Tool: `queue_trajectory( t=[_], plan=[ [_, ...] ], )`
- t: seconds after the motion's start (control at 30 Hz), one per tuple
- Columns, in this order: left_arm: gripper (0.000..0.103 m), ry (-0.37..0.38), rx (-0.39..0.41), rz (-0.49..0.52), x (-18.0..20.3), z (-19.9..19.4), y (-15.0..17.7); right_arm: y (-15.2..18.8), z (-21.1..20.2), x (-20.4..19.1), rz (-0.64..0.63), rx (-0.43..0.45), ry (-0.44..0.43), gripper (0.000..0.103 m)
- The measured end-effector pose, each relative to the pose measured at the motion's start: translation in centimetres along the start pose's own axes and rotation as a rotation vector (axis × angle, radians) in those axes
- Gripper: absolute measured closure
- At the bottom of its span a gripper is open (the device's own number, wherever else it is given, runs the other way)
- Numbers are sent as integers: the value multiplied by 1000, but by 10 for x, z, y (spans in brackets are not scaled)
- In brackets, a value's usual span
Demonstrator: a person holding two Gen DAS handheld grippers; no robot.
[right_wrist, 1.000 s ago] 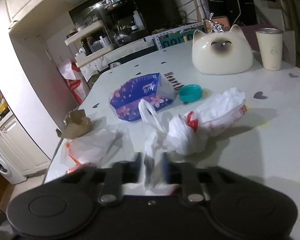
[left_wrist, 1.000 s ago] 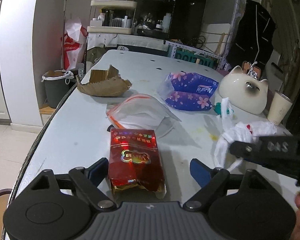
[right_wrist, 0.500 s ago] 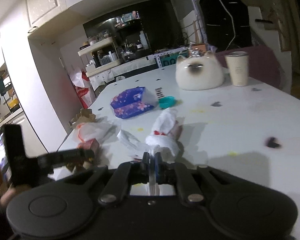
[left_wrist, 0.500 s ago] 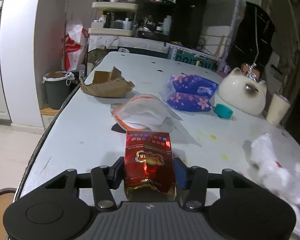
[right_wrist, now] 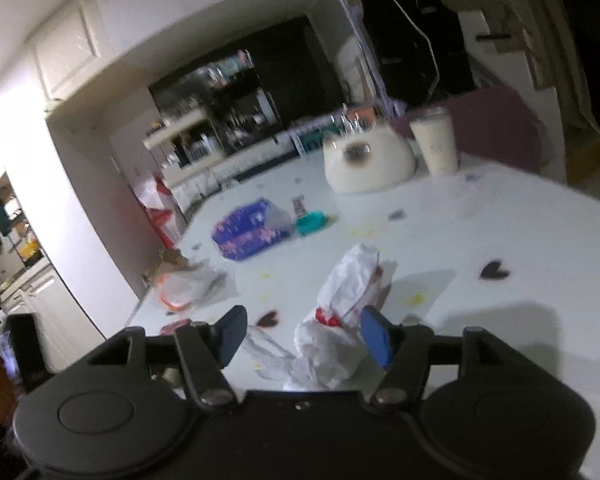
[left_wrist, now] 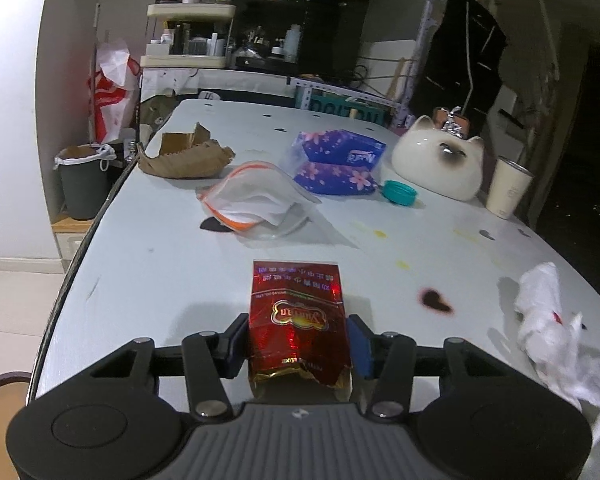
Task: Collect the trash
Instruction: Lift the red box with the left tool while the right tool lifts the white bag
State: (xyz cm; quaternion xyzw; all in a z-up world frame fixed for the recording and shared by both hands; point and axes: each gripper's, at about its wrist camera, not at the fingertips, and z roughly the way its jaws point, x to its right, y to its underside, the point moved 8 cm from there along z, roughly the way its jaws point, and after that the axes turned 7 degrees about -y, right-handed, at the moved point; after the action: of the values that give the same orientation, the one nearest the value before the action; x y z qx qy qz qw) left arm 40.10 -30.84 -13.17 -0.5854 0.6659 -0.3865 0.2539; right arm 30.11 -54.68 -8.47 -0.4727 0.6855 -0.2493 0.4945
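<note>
While the left gripper (left_wrist: pixel 298 344) is clamped on the red foil packet (left_wrist: pixel 298 322) near the front of the table (left_wrist: pixel 148 280), the pickup step looks basically done on that side, so the next move is probably lifting it and carrying it off to the bin (left_wrist: pixel 82 184) on the floor past the table's left edge. That gripper sits low and level, pointing straight along the tabletop. The right gripper (right_wrist: pixel 304 340) has its fingers spread wide around the crumpled white plastic bag (right_wrist: pixel 340 320), gripping nothing. That view's blurry, so whether the pads touch the bag is hard to say.
</note>
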Motion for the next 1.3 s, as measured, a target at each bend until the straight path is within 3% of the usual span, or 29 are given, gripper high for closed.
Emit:
queue_trajectory(
  t=[0.2,0.27,0.33,0.37,0.67,0.93,1.3],
  plan=[
    [51,8,-2,13,2,-9,8,14,39,3,93,-18,69,33],
    [51,8,-2,16,3,-11,9,19,46,2,84,-44,94,36],
    [51,9,-3,16,3,-12,10,27,54,1,72,-107,93,48],
    [51,10,-3,17,3,-13,10,29,55,0,69,-113,84,49],
    [52,33,4,18,-2,-30,20,46,39,-21,-70,-128,66,52],
    [52,43,57,41,-7,-60,19,44,6,-42,-118,-62,62,53],
    [52,16,104,26,-45,-104,17,49,-22,-88,-215,-34,69,53]
  ],
)
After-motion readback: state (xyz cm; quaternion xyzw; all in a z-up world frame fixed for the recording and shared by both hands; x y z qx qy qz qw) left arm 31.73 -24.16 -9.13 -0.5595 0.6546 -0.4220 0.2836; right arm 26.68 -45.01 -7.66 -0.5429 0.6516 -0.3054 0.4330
